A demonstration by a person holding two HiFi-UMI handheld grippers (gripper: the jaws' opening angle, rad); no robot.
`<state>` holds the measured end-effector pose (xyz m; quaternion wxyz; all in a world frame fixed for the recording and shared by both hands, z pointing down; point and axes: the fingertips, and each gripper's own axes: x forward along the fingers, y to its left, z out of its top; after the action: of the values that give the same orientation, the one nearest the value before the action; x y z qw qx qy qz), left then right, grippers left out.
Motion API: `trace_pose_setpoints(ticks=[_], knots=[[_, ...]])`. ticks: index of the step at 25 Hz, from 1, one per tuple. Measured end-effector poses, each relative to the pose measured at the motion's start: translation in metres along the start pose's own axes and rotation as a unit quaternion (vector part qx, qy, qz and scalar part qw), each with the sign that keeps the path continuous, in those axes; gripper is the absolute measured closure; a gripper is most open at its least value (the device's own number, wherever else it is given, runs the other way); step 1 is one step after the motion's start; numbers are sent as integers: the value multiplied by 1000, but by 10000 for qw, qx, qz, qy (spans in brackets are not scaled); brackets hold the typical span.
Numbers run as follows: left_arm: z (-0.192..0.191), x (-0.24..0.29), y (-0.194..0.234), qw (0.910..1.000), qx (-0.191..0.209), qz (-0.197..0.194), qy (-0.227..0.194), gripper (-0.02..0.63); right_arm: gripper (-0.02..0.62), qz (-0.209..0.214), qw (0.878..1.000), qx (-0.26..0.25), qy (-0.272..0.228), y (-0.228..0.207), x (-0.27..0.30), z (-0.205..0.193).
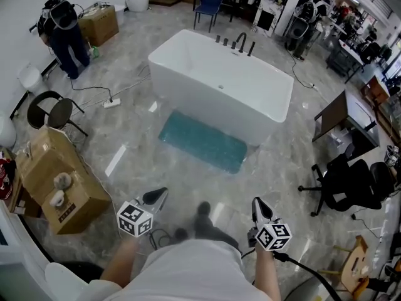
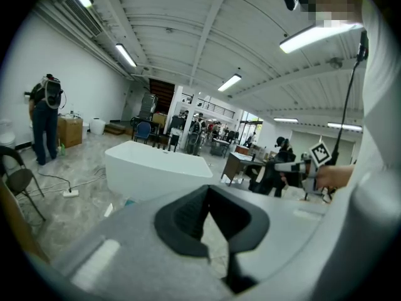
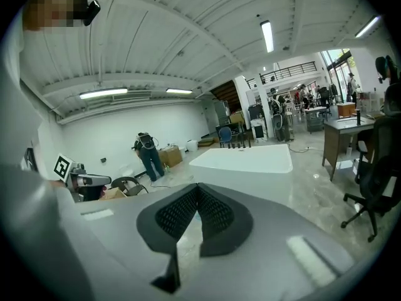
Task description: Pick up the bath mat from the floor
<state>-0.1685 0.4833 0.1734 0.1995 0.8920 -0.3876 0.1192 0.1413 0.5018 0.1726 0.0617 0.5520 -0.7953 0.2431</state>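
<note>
The teal bath mat (image 1: 202,141) lies flat on the floor along the near side of the white bathtub (image 1: 219,80), touching its base. It looks soft and floppy (probably light, perhaps grippy underneath), so a pinch at a near corner or edge should lift it. The left gripper (image 1: 163,192) and right gripper (image 1: 256,202), well short of the tub, have their jaws pressed together, empty.

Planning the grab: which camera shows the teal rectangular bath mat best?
The head view: the whole teal rectangular bath mat lies flat on the grey floor beside the white bathtub. The left gripper view catches only a teal sliver past its own body; the right gripper view shows none of it.
</note>
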Motion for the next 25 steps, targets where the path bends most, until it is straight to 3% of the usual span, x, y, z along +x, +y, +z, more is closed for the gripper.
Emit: trace_pose_setpoints(ticks=[9,25], knots=[[41,73,30,9996,-65,261,-12,603,591,411,9988,-234,143,-45,76,51],[94,211,64,9985,-44,537,128,603,591,620,9969,-279,398,-164,177,109]])
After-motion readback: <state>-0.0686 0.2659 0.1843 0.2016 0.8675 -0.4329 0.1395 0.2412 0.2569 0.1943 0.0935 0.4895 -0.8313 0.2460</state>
